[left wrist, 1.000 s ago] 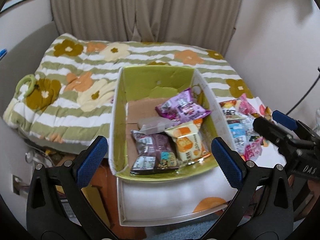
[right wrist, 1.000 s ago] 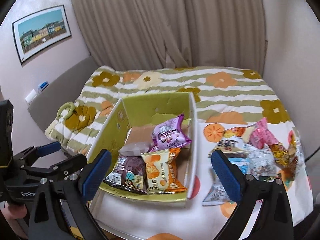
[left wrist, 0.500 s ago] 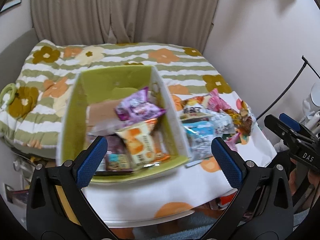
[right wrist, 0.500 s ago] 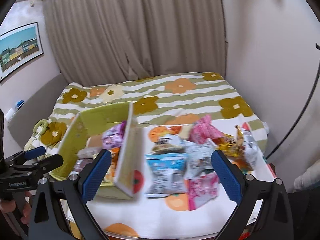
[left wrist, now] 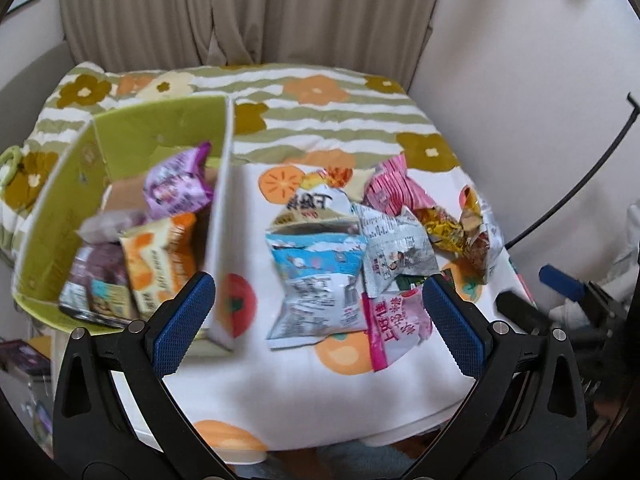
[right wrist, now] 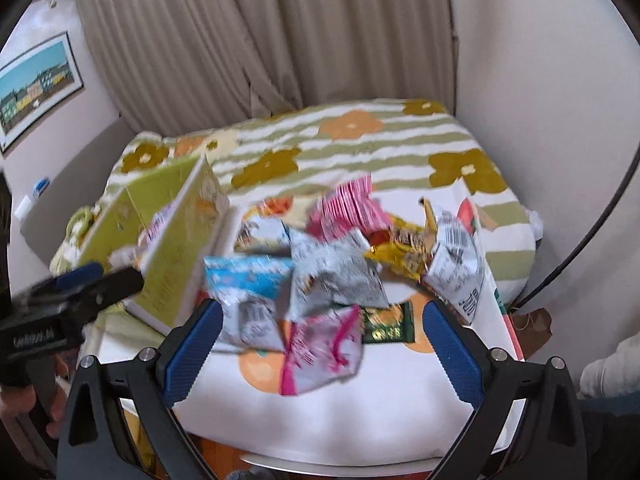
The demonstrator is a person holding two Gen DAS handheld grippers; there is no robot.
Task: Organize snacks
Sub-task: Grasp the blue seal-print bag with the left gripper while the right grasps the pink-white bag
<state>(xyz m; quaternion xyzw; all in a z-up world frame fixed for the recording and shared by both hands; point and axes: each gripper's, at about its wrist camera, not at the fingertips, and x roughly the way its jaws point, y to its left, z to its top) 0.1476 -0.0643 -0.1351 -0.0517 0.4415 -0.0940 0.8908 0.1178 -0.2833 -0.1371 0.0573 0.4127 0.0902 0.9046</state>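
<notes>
Snack packets (left wrist: 352, 248) heaped loose on the worktop (left wrist: 320, 392), more of them in the green box (left wrist: 132, 136).

Both claws hang wide apart and hold nothing: the left claw (left wrist: 318, 320) over the near edge of the heap, the right claw (right wrist: 320, 344) over the pink packet (right wrist: 320, 352). From the left wrist view the box sits at nine o'clock of the heap, just beside it, with a purple packet (left wrist: 176, 188) and an orange packet (left wrist: 160, 256) inside. A flowered striped blanket (left wrist: 320, 116) lies at twelve o'clock.
</notes>
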